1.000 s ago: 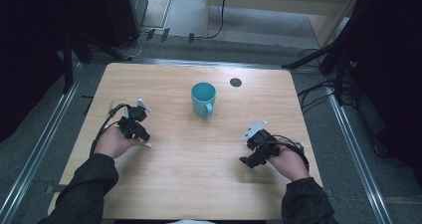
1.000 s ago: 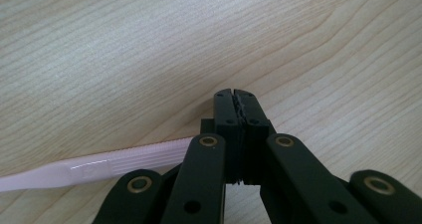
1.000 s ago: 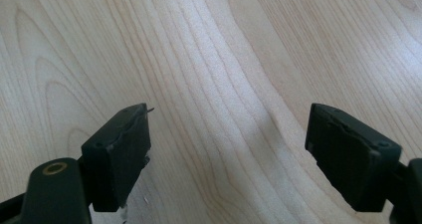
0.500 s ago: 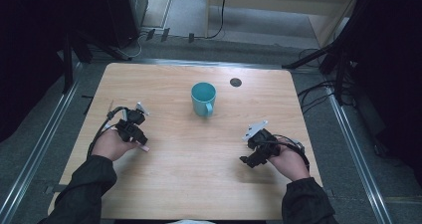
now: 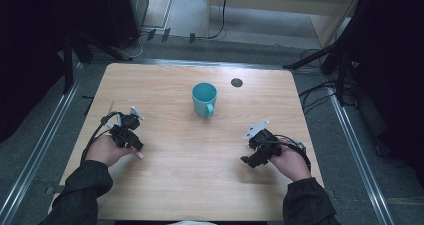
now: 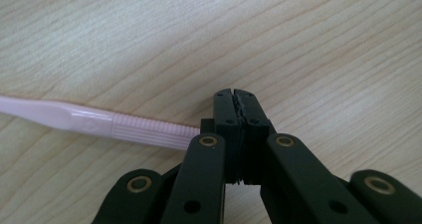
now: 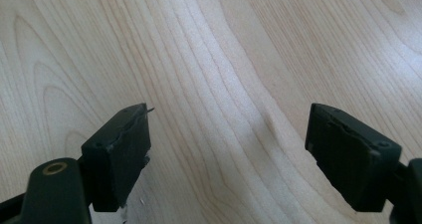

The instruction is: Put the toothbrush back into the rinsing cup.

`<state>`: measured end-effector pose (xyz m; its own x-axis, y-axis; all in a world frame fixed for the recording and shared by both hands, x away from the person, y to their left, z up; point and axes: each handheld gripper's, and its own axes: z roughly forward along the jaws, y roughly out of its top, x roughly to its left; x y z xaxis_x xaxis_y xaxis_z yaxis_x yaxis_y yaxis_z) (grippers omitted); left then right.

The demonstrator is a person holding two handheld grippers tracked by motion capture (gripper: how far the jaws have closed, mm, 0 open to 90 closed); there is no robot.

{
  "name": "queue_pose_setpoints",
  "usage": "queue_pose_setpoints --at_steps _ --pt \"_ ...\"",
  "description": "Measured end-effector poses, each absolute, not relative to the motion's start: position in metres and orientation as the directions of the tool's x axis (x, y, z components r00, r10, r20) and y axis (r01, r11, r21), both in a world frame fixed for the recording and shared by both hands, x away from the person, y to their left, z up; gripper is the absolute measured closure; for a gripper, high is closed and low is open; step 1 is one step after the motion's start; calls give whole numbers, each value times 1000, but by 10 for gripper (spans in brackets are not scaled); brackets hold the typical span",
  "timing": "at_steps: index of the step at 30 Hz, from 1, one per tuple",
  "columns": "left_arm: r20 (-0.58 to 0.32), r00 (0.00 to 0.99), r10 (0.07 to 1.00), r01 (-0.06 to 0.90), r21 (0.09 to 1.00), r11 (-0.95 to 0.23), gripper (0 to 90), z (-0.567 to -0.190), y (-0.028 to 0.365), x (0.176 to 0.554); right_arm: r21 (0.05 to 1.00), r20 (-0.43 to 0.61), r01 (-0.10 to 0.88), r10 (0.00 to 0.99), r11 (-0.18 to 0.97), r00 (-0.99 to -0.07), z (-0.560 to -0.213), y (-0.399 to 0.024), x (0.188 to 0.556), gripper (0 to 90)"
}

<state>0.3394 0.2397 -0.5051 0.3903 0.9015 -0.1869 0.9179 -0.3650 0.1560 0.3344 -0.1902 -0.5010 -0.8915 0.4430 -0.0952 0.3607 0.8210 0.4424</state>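
Note:
A pink plastic stick point(image 6: 99, 123) with a ribbed grip lies low over the wooden table point(image 5: 190, 185); it runs in against the side of my left gripper's point(image 6: 234, 97) jaws, which are pressed together. From the high view, the left gripper point(image 5: 129, 139) is at the table's left and a pink end point(image 5: 139, 155) pokes out beside the hand. My right gripper point(image 7: 226, 134) stands open over bare wood, nothing between its jaws; it sits at the table's right point(image 5: 251, 155). A teal mug point(image 5: 204, 99) stands upright between and beyond both grippers.
A small black round disc point(image 5: 236, 82) sits in the tabletop behind and right of the mug. Metal rails point(image 5: 350, 135) run along both sides of the table, and cables point(image 5: 320, 92) lie on the floor to the right.
My left hand and gripper have drifted left and slightly toward the near edge, and the pink end moved with them. The right gripper and the mug have stayed put.

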Motion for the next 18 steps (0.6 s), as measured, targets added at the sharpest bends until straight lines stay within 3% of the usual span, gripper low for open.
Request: queue_pose_setpoints --at_steps 18 --pt "-207 306 929 949 149 -279 888 -506 268 321 451 -98 340 425 825 -900 -498 -180 341 178"
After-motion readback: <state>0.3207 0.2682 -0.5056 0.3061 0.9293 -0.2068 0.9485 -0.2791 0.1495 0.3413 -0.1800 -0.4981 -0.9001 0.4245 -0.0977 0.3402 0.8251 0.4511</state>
